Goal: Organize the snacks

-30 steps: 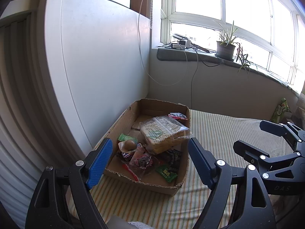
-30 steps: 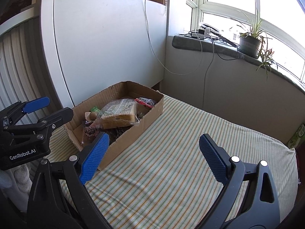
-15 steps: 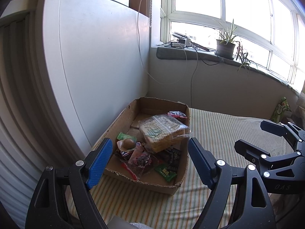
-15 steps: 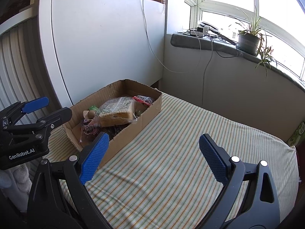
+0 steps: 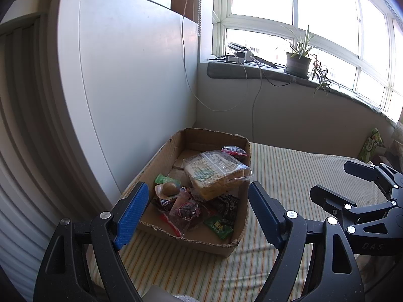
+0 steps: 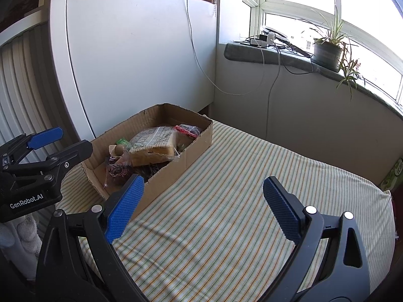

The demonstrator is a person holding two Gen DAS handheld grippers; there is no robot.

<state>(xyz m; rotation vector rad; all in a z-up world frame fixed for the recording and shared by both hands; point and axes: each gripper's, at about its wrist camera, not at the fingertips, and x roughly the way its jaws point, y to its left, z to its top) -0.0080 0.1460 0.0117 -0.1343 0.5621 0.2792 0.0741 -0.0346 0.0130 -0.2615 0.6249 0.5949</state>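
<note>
An open cardboard box (image 5: 224,244) (image 6: 194,146) lies on a striped cloth by the white wall. Inside it a bagged loaf of sliced bread (image 5: 214,173) (image 6: 153,146) rests on several small snack packets, among them a green one (image 5: 218,226) and a red-trimmed one (image 5: 234,150). My left gripper (image 5: 199,211) (image 6: 58,141) hovers open just short of the box's near end, holding nothing. My right gripper (image 6: 201,201) (image 5: 337,178) stands open and empty over the bare cloth to the right of the box.
A white cabinet panel (image 5: 126,88) rises close behind the box. The grey windowsill (image 6: 277,55) carries a potted plant (image 6: 327,50), a charger and hanging cables. A green bag (image 5: 372,143) (image 6: 393,173) leans at the far right edge of the striped cloth (image 6: 252,201).
Both views have drifted slightly, and the box appears a little further left in the right wrist view. The grippers stay open and the snacks have not moved.
</note>
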